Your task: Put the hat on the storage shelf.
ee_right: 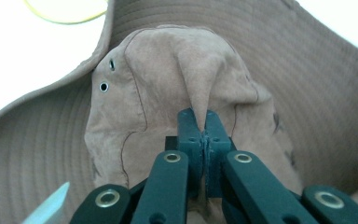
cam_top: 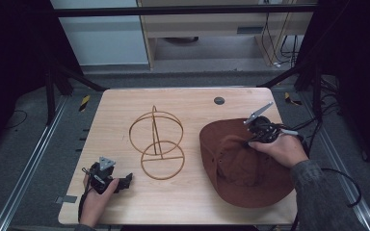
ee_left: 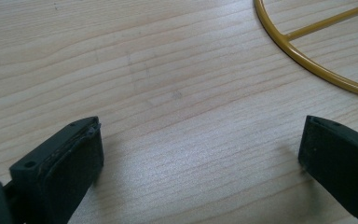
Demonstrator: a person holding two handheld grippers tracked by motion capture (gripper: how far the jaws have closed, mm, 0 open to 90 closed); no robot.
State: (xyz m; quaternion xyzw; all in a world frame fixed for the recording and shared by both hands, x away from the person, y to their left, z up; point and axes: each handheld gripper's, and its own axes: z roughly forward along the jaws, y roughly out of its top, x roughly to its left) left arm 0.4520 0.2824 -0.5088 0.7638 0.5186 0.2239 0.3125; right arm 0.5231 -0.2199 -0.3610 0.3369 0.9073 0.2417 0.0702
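At the table's [cam_top: 183,202] 3 o'clock side, the right gripper [ee_right: 204,122] had its jaws pinched fully together on a fold of the brown hat's [ee_right: 186,60] crown, the hat lying brim-down toward 4 o'clock. The right hand [cam_top: 283,149] reached in from 5 o'clock, gripping from above. At 8 o'clock, the left gripper [ee_left: 200,154] sat low over bare wood, jaws spread wide, holding nothing. The wire stand [cam_top: 156,143] lay at centre, just beyond it.
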